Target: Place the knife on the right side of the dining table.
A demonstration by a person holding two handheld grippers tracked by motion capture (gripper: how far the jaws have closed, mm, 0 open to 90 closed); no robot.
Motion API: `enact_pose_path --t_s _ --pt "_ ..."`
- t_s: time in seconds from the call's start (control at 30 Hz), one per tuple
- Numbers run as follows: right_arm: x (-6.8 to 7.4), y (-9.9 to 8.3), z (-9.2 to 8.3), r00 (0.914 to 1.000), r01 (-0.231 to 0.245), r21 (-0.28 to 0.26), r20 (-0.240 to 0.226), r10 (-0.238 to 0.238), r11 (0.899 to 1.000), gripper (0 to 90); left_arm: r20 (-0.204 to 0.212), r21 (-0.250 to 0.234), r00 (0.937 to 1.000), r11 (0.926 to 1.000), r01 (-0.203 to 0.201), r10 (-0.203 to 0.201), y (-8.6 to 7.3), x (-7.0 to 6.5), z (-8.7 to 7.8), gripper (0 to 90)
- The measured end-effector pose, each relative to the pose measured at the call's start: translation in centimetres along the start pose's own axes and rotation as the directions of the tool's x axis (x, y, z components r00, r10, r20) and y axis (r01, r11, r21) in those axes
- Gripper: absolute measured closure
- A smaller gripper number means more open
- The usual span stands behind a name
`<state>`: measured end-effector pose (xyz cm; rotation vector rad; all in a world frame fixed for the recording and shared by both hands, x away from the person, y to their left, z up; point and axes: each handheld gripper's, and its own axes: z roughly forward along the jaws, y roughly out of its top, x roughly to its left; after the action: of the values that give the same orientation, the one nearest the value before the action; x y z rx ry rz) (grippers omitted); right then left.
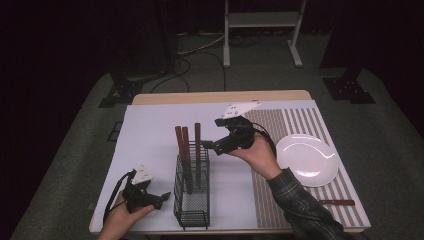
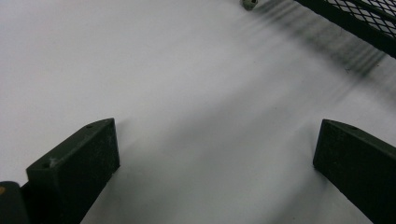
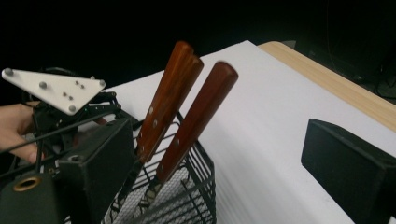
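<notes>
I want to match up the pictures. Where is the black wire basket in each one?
High view: the black wire basket stands low in the middle, knives in it.
Left gripper view: its mesh edge crosses the top right corner.
Right gripper view: bottom middle.
Shared landmark: the white sheet under it.

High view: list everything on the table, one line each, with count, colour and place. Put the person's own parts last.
Mesh caddy: one, black, front centre of the white mat.
Knives: three, brown wooden handles, upright in the caddy.
Plate: one, white, on the striped mat at right.
Utensil: one, brown handle, lying flat near the front right corner.
White mat: one, covers the table's left.
Striped mat: one, brown and white, right.
Left gripper: black, open, front left.
Right gripper: black, open, beside the knife handles.
</notes>
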<state>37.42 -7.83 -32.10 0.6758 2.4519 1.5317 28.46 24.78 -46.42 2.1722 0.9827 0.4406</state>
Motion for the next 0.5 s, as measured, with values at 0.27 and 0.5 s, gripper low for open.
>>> enact_pose_path --t_s 0.27,0.5 --pt "-0.3 1.3 1.4 0.9998 -0.001 -0.009 -0.021 0.001 1.0 15.1 0.001 0.0 1.0 1.0 0.0 0.0 0.0 0.0 0.0 0.0" --pt "-0.5 1.8 2.7 0.9994 -0.004 -0.002 -0.033 0.004 1.0 27.5 0.001 0.004 1.0 1.0 -0.001 0.001 0.0 0.0 0.0 0.0"
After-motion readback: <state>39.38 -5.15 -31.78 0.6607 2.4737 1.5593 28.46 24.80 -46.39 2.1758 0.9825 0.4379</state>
